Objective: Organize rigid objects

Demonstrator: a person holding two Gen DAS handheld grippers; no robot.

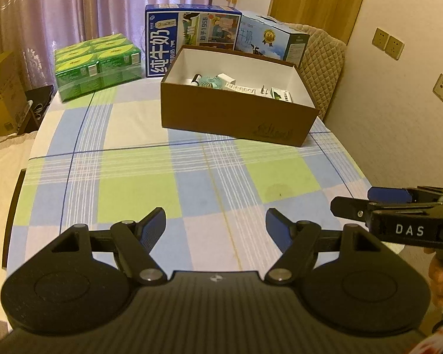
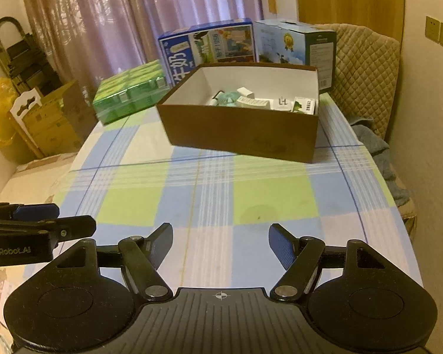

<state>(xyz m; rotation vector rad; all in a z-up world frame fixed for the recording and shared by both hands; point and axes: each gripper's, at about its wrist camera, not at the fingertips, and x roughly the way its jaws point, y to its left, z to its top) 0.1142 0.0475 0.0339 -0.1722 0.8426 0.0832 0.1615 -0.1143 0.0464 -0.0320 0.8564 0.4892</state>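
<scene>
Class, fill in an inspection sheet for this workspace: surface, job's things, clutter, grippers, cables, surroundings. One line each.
Surface: checked tablecloth in blue, green and white; a faint stain near the middle.
Job's things: open brown box holding a small teal fan and several white packets.
Clutter: green carton pack, blue milk carton and light blue carton behind the box.
Grippers: left gripper open, empty; right gripper open, empty.
Cables: nothing seen.
Surroundings: curtains, quilted chair, wall sockets, cardboard boxes on the floor.
</scene>
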